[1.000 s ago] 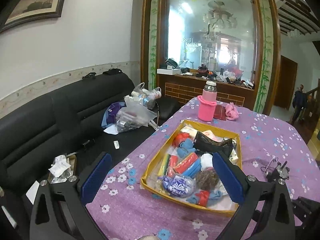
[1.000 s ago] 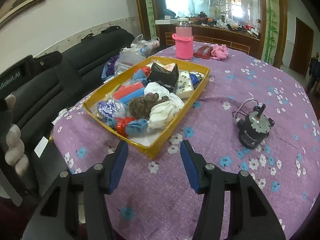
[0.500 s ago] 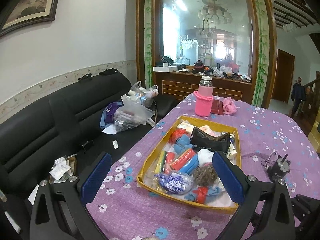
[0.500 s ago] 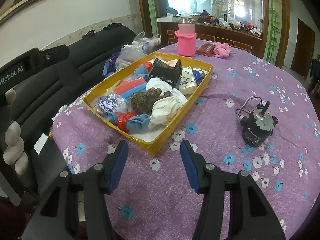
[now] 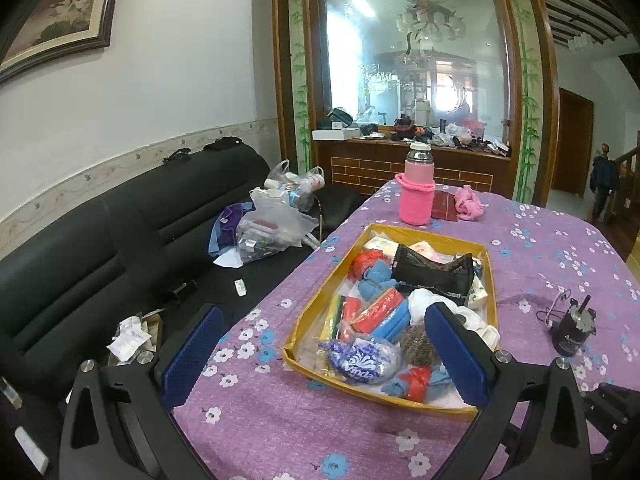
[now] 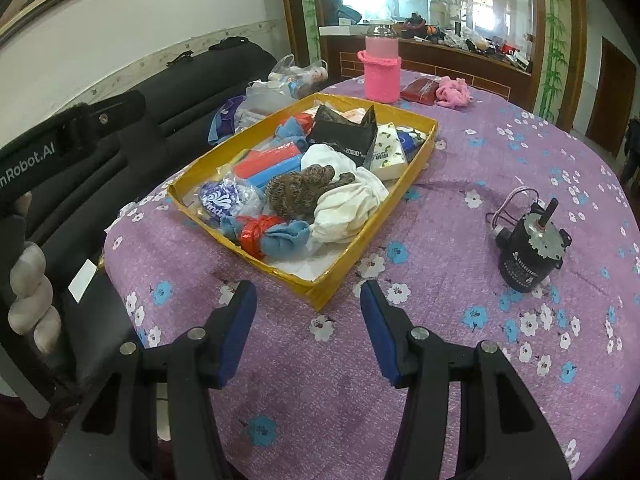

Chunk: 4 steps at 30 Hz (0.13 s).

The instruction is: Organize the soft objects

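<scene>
Counter [image 6: 460,360] under a purple floral cloth, bearing a yellow tray [image 6: 372,236] heaped with soft objects: white cloth [image 6: 348,208], brown knit bundle [image 6: 300,190], blue-and-red roll [image 6: 268,234]. Left hand-held gripper [image 5: 320,354] and right hand-held gripper [image 6: 308,330] hover before the tray's near edge, jaws spread, empty. Black motor [image 6: 528,252] stands right of the tray.

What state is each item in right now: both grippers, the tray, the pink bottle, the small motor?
Left gripper: open, empty, above the table's near edge.
Right gripper: open, empty, short of the tray.
Yellow tray: flat on the table, piled with soft items.
Pink-sleeved bottle: upright, capped.
Small motor: standing, shaft up, loose wires attached.
</scene>
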Tool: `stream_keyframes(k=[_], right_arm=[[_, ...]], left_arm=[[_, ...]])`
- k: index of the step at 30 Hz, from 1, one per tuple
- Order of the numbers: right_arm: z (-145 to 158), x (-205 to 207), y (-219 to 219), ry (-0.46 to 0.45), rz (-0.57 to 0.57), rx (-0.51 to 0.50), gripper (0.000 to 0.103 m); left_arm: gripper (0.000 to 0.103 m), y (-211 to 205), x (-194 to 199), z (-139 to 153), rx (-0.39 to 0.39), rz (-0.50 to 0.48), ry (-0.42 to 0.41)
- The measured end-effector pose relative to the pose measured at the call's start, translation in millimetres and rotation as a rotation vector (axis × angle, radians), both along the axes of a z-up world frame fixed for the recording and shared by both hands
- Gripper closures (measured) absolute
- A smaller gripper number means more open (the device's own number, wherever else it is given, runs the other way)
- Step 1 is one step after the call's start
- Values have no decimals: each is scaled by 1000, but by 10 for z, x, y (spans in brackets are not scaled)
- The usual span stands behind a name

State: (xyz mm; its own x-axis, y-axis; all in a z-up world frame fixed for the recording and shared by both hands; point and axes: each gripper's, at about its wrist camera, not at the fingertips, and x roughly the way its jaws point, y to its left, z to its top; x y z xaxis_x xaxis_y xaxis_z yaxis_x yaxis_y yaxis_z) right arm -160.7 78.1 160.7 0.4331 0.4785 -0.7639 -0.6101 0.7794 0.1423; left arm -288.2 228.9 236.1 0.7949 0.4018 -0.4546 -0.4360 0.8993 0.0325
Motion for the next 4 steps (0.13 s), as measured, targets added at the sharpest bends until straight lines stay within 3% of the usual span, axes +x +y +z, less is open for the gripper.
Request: stream_keyframes(k=[4], right_arm=[[8,-3,-14,-1,0,4,50]], left_arm=[[0,-27,7,-2,9,-3,3]])
